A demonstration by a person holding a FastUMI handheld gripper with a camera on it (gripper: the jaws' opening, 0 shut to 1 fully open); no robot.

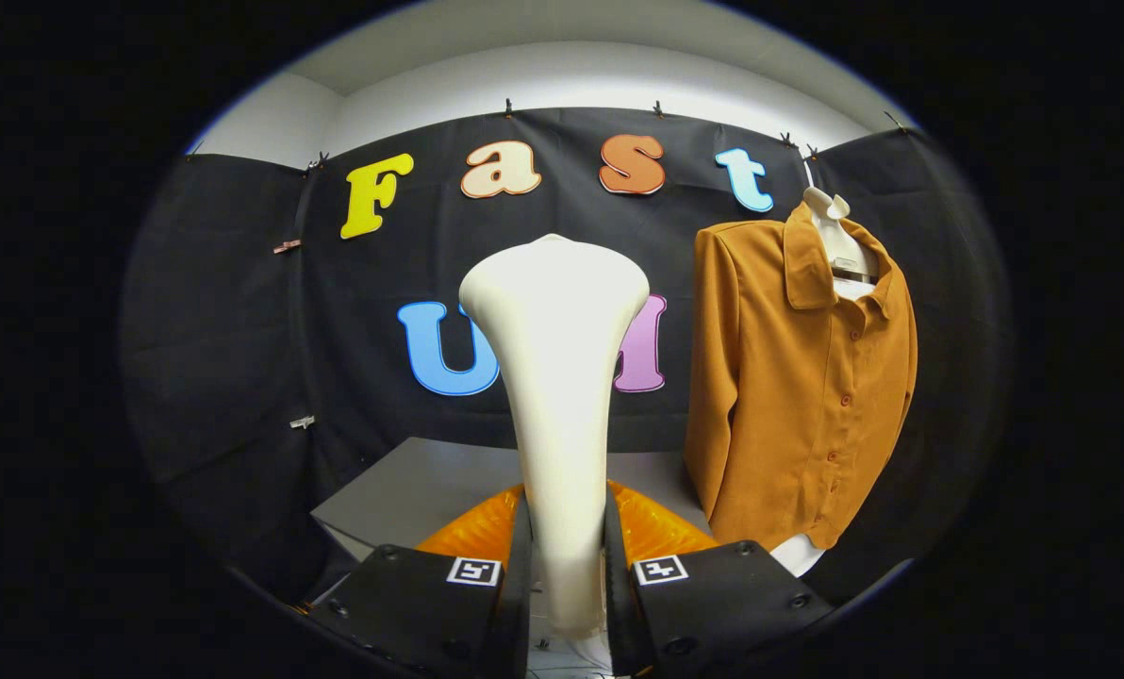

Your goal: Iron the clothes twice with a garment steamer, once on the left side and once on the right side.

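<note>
A cream-white garment steamer (555,377) stands upright between my fingers, its wide head up and its slim handle down. My gripper (567,556) is shut on the handle, both black fingers pressing its sides. To the right and beyond the steamer hangs an orange-brown buttoned shirt (798,377) on a white hanger (835,236), its front facing me. The steamer head is left of the shirt and apart from it.
A grey table (411,490) lies below, behind the fingers. An orange object (656,528) sits on it right behind the steamer handle. The shirt's hem hangs just above the table's right end, with something white (798,552) beneath it.
</note>
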